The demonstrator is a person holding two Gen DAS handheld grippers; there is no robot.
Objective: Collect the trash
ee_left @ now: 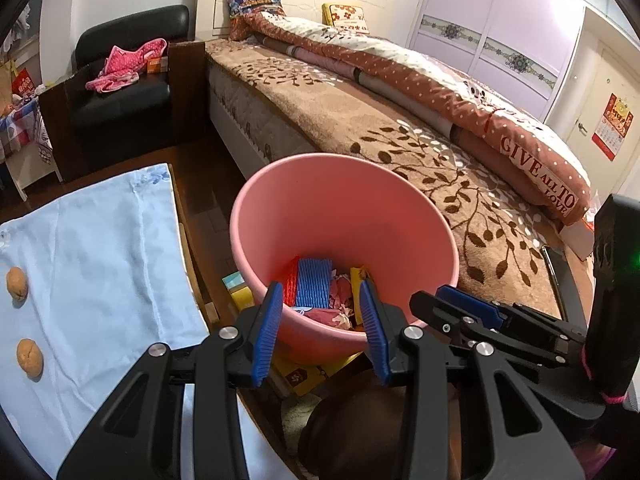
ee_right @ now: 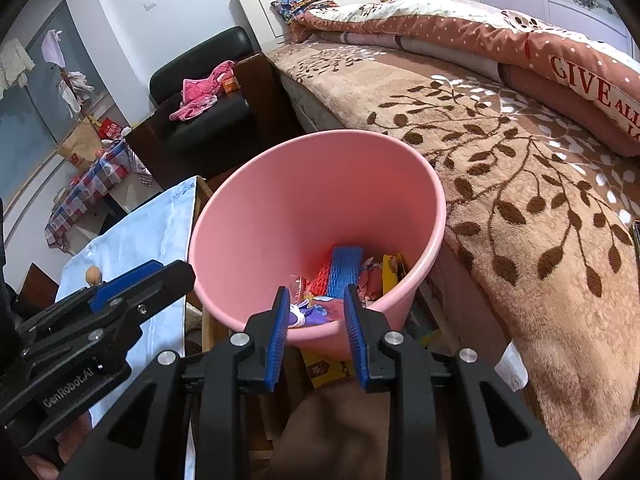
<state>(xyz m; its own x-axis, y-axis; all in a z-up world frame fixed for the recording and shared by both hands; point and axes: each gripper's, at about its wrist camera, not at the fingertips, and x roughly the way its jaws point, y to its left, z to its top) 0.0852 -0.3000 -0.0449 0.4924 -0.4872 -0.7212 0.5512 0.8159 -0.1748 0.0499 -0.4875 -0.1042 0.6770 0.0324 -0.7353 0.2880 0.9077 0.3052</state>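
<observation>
A pink bin (ee_left: 340, 216) stands between the table and the bed; it also shows in the right wrist view (ee_right: 320, 200). Inside lie blue and red foam netting (ee_left: 312, 286), crumpled wrappers and a yellow packet (ee_right: 390, 276). My left gripper (ee_left: 322, 316) is open and empty over the bin's near rim. My right gripper (ee_right: 316, 316) is open and empty, also over the near rim, and shows at the right of the left wrist view (ee_left: 460, 308). Two walnuts (ee_left: 17, 284) (ee_left: 29, 358) lie on the light blue cloth (ee_left: 100, 260).
The bed with a brown leaf blanket (ee_left: 400, 140) runs along the right. A black armchair (ee_left: 132, 80) with pink clothes stands behind. Yellow boxes (ee_left: 308, 376) lie on the floor under the bin. A phone (ee_left: 554, 268) lies on the bed edge.
</observation>
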